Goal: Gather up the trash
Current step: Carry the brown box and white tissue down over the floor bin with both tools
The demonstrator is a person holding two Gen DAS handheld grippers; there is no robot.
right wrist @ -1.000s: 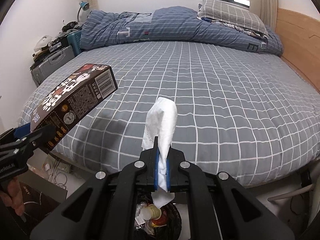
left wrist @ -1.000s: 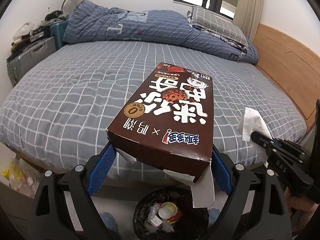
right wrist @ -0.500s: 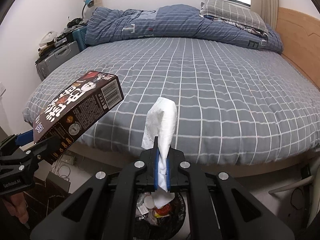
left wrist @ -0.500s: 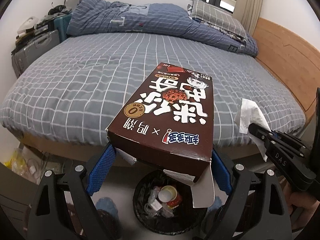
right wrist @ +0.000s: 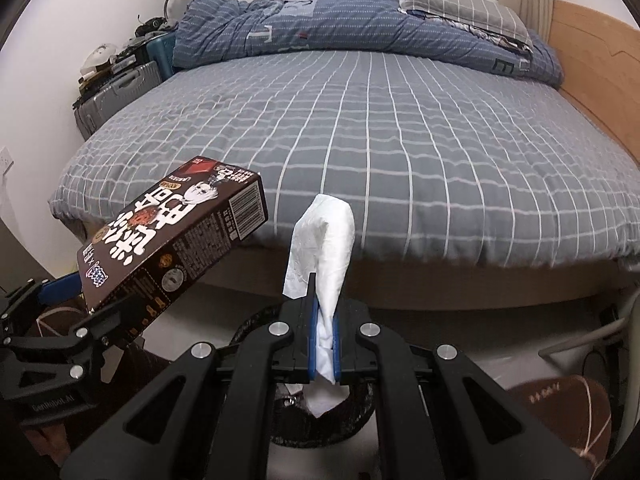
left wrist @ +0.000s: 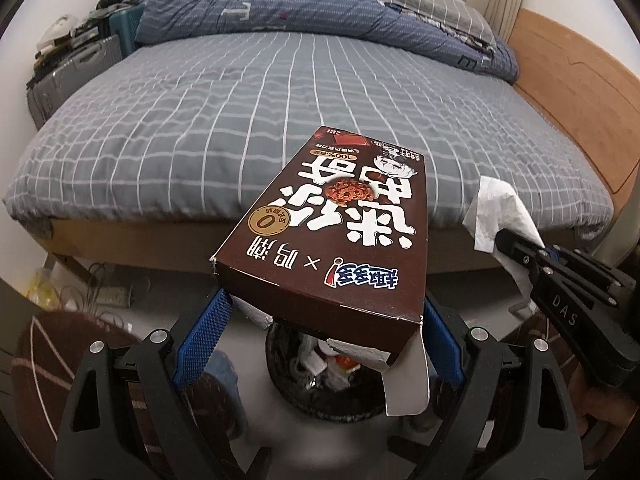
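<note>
A brown snack box (left wrist: 332, 232) with white lettering is clamped by its sides in my left gripper (left wrist: 322, 314); its torn end flap hangs down over a black trash bin (left wrist: 288, 384) on the floor. The right wrist view shows the same box (right wrist: 172, 240) tilted up at the left in the left gripper (right wrist: 88, 308). My right gripper (right wrist: 324, 320) is shut on a white tissue (right wrist: 324, 240) that sticks up and hangs below the pads, above the bin's rim (right wrist: 248, 328). From the left wrist, the tissue (left wrist: 496, 212) and right gripper (left wrist: 516, 248) are at the right.
A bed with a grey checked sheet (left wrist: 280, 120) fills the view beyond the bin, with a blue duvet (right wrist: 340, 28) and pillow at its head. Suitcases (left wrist: 68, 76) stand at the left wall. A basketball (left wrist: 60, 344) and a power strip (left wrist: 108, 296) lie on the floor.
Both grippers have drawn back from the bed and sunk, each keeping its load. The bed's edge has receded and more of the floor around the bin shows.
</note>
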